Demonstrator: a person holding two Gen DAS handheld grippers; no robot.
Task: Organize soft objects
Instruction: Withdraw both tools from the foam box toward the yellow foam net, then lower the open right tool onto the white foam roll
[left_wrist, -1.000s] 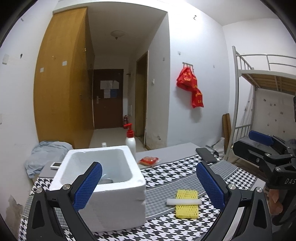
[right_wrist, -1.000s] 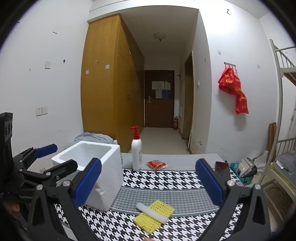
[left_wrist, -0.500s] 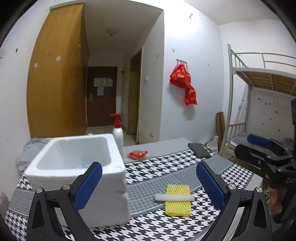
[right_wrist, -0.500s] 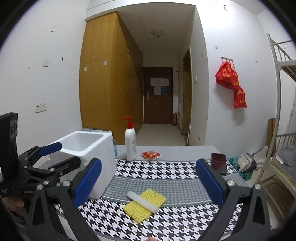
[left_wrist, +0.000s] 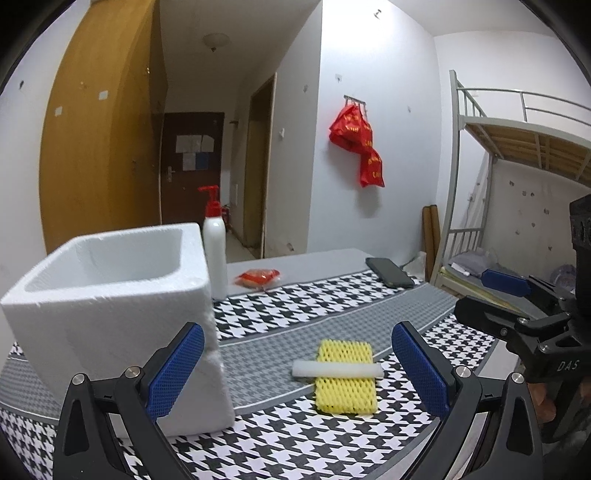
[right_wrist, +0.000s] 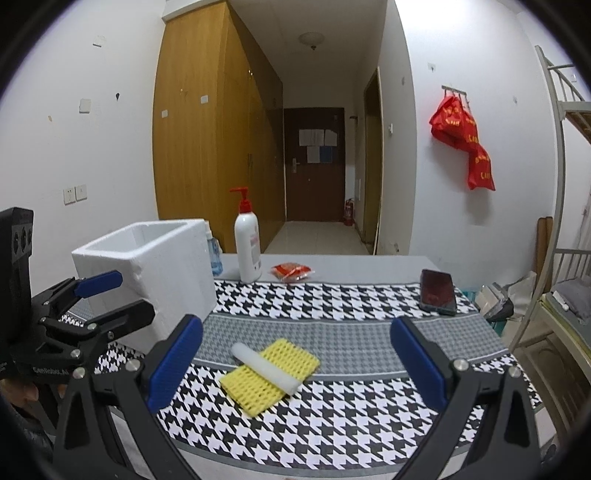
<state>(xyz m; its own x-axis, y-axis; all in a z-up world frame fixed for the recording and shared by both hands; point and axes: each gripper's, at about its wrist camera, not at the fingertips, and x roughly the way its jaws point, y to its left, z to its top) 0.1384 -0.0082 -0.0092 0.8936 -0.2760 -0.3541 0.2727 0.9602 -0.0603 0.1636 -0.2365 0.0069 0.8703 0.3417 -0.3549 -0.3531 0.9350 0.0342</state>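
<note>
Both grippers hovered over the houndstooth tablecloth (right_wrist: 332, 295), holding nothing. The left gripper (left_wrist: 297, 363) had its jaws spread wide, and so did the right gripper (right_wrist: 295, 356). Between them lay a yellow foam net (right_wrist: 269, 373) with a white foam stick (right_wrist: 264, 367) resting across it. The white foam box (left_wrist: 110, 295) stood just left, its contents hidden, perhaps empty.
</note>
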